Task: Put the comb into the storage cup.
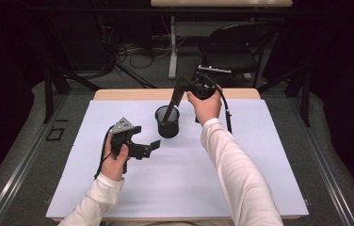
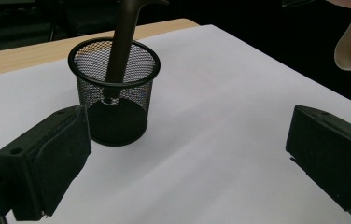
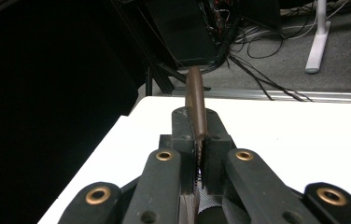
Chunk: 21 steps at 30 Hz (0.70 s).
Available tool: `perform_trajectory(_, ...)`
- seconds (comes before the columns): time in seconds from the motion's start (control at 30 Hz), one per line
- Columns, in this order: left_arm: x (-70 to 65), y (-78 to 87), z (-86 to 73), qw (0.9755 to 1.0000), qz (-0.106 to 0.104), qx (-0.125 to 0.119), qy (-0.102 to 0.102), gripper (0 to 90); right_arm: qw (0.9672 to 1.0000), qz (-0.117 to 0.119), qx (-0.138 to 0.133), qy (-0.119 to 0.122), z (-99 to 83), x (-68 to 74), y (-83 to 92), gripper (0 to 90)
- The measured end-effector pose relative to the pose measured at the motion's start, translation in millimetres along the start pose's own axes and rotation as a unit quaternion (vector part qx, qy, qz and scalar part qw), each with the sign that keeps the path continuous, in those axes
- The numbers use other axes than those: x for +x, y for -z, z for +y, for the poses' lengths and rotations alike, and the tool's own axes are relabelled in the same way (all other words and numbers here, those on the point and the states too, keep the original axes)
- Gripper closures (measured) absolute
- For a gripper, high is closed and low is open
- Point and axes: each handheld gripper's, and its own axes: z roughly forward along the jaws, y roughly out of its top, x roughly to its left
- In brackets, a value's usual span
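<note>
A round black cup (image 1: 167, 121) of fine wire mesh, with a smooth solid rim and a dark solid base, stands upright on the table, a little behind its middle and nearer the far edge than the near one. Through the mesh, in the left gripper view, the cup (image 2: 113, 93) shows its lattice clearly, pale where the white table shines through. A slim dark brown stick-like thing (image 1: 172, 103), smooth and slightly glossy, rounded in section, leans inside the cup with its lower end near the bottom and its upper part rising out past the rim toward the far edge; what kind of tool it is I cannot tell.

The right gripper (image 1: 180, 89), matte black plastic with brass-coloured pivots, is held above and behind the cup, and its jaws are clenched on the upper part of the brown stick (image 3: 196, 105), the pads pressed flat against it from both sides. The left gripper (image 1: 152, 147) rests low over the table, just to the left of the cup and nearer the near edge; its jaws stand wide apart and released, with nothing between them, their padded faces rough and dull.

The table (image 1: 175, 188) is covered by a smooth white sheet; a strip of light wood shows along the far edge. Beyond it lie grey floor, tangled cables, a white table leg and a black chair (image 1: 238, 44) in a dim room
</note>
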Motion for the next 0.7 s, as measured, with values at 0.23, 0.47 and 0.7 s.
perform_trajectory(0.23, 0.4, 0.1, 0.1, 1.0, 0.0, 0.0, 0.0, 0.5, 1.0, -0.002, 0.005, -0.004, -8.3, -2.8, -5.2, 86.7)
perform_trajectory(0.47, 2.0, 1.2, 0.3, 1.0, 0.002, -0.002, 0.003, 0.5, 0.9999, -0.002, 0.011, -0.002, -15.3, -2.7, -11.2, 86.7)
perform_trajectory(0.7, 2.0, 1.3, 0.3, 1.0, 0.001, -0.002, 0.003, 0.5, 0.9999, -0.002, 0.016, 0.0, -20.1, -1.8, -15.9, 86.7)
